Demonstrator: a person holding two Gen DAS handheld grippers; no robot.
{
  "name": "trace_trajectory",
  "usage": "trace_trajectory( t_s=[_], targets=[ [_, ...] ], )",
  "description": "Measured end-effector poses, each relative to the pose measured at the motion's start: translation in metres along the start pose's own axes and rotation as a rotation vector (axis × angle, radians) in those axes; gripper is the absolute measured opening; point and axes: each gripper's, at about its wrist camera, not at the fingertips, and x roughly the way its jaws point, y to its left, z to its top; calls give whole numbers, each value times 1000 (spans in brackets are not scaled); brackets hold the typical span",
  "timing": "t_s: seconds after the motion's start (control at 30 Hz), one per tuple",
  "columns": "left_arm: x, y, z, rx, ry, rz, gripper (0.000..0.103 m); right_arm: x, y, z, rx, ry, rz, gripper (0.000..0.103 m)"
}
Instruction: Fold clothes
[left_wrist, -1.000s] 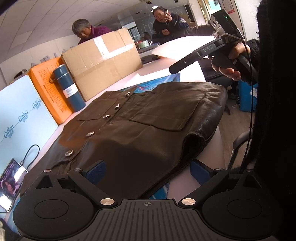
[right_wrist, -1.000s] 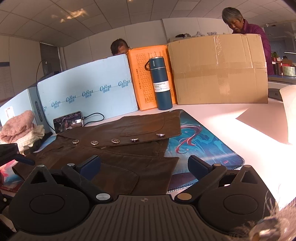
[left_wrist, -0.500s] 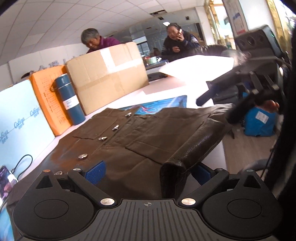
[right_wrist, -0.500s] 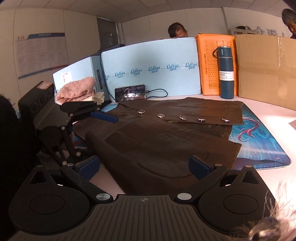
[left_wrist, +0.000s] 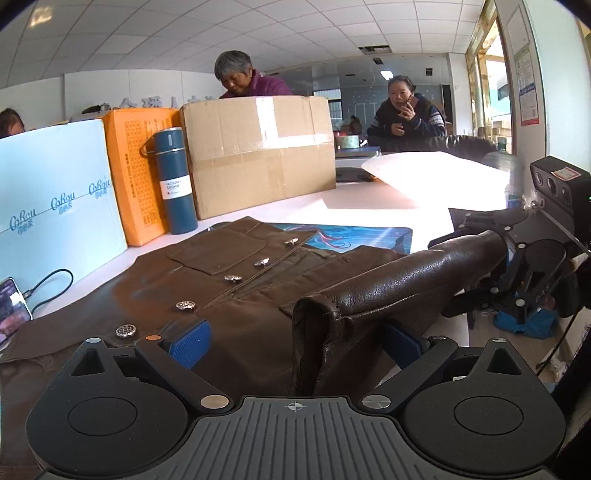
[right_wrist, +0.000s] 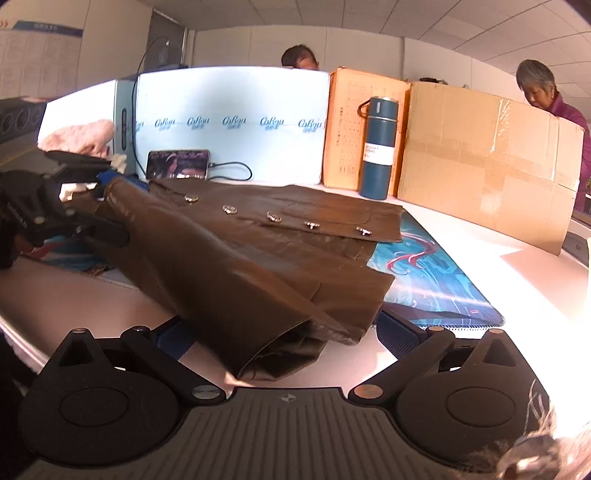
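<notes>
A brown leather jacket (left_wrist: 236, 295) with metal buttons lies on a white table, partly on a blue printed mat (left_wrist: 354, 236). Its near sleeve (left_wrist: 399, 280) is raised off the table between the two grippers. My left gripper (left_wrist: 295, 339) has its blue pads wide apart, and one sleeve end stands between them. My right gripper (right_wrist: 280, 332) also has its fingers wide apart, with the other sleeve end (right_wrist: 280, 354) lying between them. The jacket (right_wrist: 280, 236) shows in the right wrist view too. Each gripper shows in the other's view, the right gripper (left_wrist: 517, 266) and the left gripper (right_wrist: 55, 210).
A blue flask (left_wrist: 173, 184), an orange box (left_wrist: 136, 173), a cardboard box (left_wrist: 258, 155) and light-blue foam boards (left_wrist: 55, 206) line the table's far side. A phone with a cable (right_wrist: 179, 164) leans on the board. Pink cloth (right_wrist: 79, 136) sits at left. People stand behind.
The near sleeve has come up off the jacket and now spans between the two grippers. Both grippers have swung in to face each other along the front edge.
</notes>
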Motion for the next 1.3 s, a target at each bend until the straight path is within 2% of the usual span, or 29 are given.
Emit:
trace_trajectory(
  t_s=[0.17,0.3,0.33,0.4,0.47,0.57,0.7,0.77,0.8,0.83,0.9,1.0,1.1,1.17,1.3],
  targets=[
    [-10,-3,-7,72,30,18,100,8,-5,5,-12,-86,20,103],
    [-17,-1,-16,79,76,75,100,9,-7,14,-3,-131,96,99],
    [-18,1,-17,72,88,90,100,9,-7,15,-13,-132,110,92],
    [-22,5,-19,66,97,124,100,11,-7,19,-20,-132,145,53],
    [-25,8,-20,76,106,161,100,11,-9,24,-10,-135,186,30],
    [-31,15,-27,107,131,204,100,6,-12,30,2,-172,219,14],
    [-42,28,-39,173,188,287,98,-3,-20,38,30,-227,220,9],
    [-50,38,-43,173,213,315,89,-7,-24,41,39,-251,206,9],
    [-54,44,-45,168,228,319,75,-10,-27,42,48,-261,200,9],
    [-57,47,-46,162,246,319,47,-12,-31,43,57,-270,194,9],
    [-63,52,-48,153,274,311,18,-17,-35,47,65,-286,184,8],
    [-76,43,-45,157,261,259,12,-25,-38,54,58,-303,170,8],
    [-88,39,-39,142,178,239,13,-29,-43,63,44,-322,145,8],
    [-91,49,-36,98,100,259,19,-23,-51,73,47,-351,131,8],
    [-87,82,-31,-61,-17,265,20,-1,-66,93,71,-416,111,8]
  ],
)
